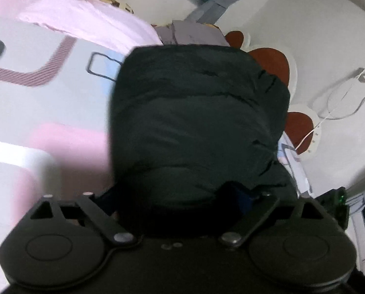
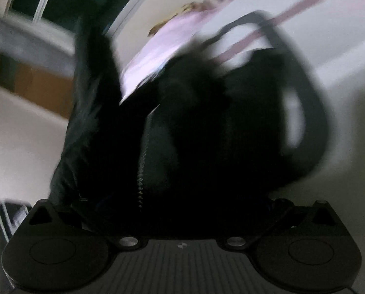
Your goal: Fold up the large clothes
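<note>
A black puffy jacket [image 1: 197, 122] hangs in front of my left gripper [image 1: 182, 196] and fills the middle of the left wrist view. The fabric bunches between the jaws, which look shut on it; the fingertips are buried in cloth. In the right wrist view the same black jacket [image 2: 182, 134], with a metal zipper [image 2: 140, 166], covers my right gripper [image 2: 182, 203]. The frame is blurred. Its fingers are hidden by the fabric, which seems held there.
A bed [image 1: 47, 103] with a grey and pink patterned sheet lies below at left, with a pink pillow [image 1: 84, 17] at its head. A white wall [image 1: 329, 36] with a cable [image 1: 339, 103] is at right. A dark window [image 2: 59, 0] shows in the right view.
</note>
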Motion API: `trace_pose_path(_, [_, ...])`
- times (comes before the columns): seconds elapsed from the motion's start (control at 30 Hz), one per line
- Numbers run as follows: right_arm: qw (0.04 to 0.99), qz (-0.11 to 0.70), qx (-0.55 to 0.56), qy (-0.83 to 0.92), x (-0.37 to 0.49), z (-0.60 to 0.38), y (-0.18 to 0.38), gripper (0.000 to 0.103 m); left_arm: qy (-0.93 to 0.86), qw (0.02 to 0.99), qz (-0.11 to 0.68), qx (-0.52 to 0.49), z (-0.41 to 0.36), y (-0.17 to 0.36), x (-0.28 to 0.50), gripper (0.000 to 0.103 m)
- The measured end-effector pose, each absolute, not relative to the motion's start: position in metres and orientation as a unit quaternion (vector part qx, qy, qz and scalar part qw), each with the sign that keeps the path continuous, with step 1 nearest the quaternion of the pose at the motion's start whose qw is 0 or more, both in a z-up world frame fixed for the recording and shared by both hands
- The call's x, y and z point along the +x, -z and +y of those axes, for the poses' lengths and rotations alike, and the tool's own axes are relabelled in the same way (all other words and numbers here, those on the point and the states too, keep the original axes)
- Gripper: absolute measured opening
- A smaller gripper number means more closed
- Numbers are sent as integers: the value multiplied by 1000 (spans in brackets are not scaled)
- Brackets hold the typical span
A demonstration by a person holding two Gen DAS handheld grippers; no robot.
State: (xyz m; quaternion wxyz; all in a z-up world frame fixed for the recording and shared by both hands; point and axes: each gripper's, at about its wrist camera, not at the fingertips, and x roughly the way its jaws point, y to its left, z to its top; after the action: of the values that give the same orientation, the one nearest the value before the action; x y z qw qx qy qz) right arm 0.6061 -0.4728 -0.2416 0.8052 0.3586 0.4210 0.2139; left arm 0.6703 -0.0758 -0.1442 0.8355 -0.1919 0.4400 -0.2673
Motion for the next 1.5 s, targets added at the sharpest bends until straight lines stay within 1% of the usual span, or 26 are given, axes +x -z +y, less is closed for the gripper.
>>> trace_pose_path(0.07, [794,418,375,-231,611,-467,244,103,267,838,440,-180,-83,144,672,93])
trace_pose_path(0.2, [800,402,374,-241,604,-461,238,102,286,840,424,-179,-79,140,665,92])
trace_pose_path(0.33, [809,375,373,-256,596,-454,216,87,304,843,404,-184,-73,130,656,90])
trace_pose_path(0.37, [811,367,373,-261,593,-453,209,85,310,843,398,-188,-71,126,654,90])
trace_pose_path(0.57, [815,340,366,-293,576,-421,159,85,331,849,362,-196,-37,85,635,90])
trace_pose_path(0.7, [813,338,353,-315,566,-364,138,85,324,857,355,-187,13,67,617,90])
trace_pose_path(0.8, [802,352,346,-335,572,-303,149,85,302,861,365,-184,64,67,600,90])
trace_pose_path(0.87, [790,370,343,-346,574,-260,163,85,277,863,383,-178,99,77,589,90])
trace_pose_path(0.93, [775,397,342,-354,582,-220,191,85,244,862,412,-167,131,96,583,90])
trace_pose_path(1.0, [763,422,354,-339,589,-188,232,87,197,864,440,-143,152,123,584,90])
trace_pose_path(1.03, [753,414,389,-334,590,-184,248,89,189,865,438,-158,163,134,582,90])
trace_pose_path(1.07, [751,404,408,-327,587,-184,252,90,187,864,433,-177,168,137,580,90])
trace_pose_path(1.2, [762,404,397,-315,578,-190,248,90,188,879,410,-156,156,134,570,90])
trace_pose_path(1.27, [777,412,375,-291,576,-200,236,90,191,883,402,-148,155,127,569,89])
trace_pose_path(1.33, [801,403,356,-263,562,-226,223,90,191,891,388,-135,165,115,560,81])
trace_pose_path(1.37, [812,393,349,-252,554,-240,215,90,190,898,374,-130,169,108,553,75])
trace_pose_path(1.43, [839,360,338,-228,538,-263,195,90,185,911,342,-137,178,91,542,74])
trace_pose_path(1.47, [848,345,332,-227,537,-266,182,86,183,916,329,-142,184,81,553,72])
trace_pose_path(1.5, [856,331,322,-231,537,-264,171,78,189,917,322,-139,177,76,558,70])
